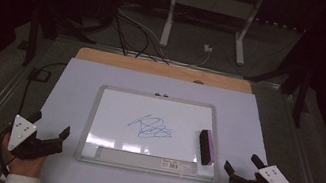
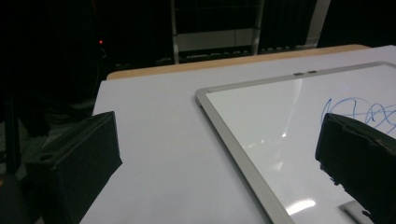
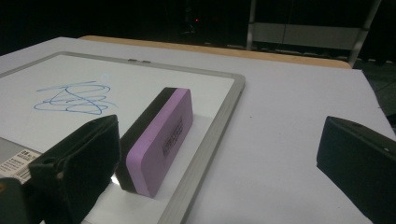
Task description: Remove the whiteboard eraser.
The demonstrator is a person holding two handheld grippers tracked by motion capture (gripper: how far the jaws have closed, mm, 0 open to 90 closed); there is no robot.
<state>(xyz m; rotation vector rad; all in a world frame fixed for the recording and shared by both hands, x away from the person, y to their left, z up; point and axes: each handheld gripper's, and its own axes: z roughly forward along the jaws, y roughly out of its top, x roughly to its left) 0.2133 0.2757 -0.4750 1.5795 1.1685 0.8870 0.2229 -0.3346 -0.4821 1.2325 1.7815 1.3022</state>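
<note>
A whiteboard [image 1: 160,96] with a silver frame lies flat in the middle of the table, a blue scribble [image 1: 152,127] drawn at its centre. A purple and black eraser [image 1: 207,147] lies on the board's right side, close to the frame. My left gripper [image 1: 51,123] rests at the near left, beside the board's left edge, open and holding nothing. My right gripper [image 1: 242,163] is at the near right, open, just right of the board's corner. In the right gripper view the eraser [image 3: 163,135] lies in front of the left jaw, apart from it, with the scribble [image 3: 74,99] beyond.
A white sheet [image 1: 80,87] covers the table, with a wooden strip [image 1: 165,69] along its far edge. A grey pen tray [image 1: 139,159] with a label runs along the board's near edge. Cables [image 1: 131,30] and white desk legs [image 1: 169,16] stand on the floor behind.
</note>
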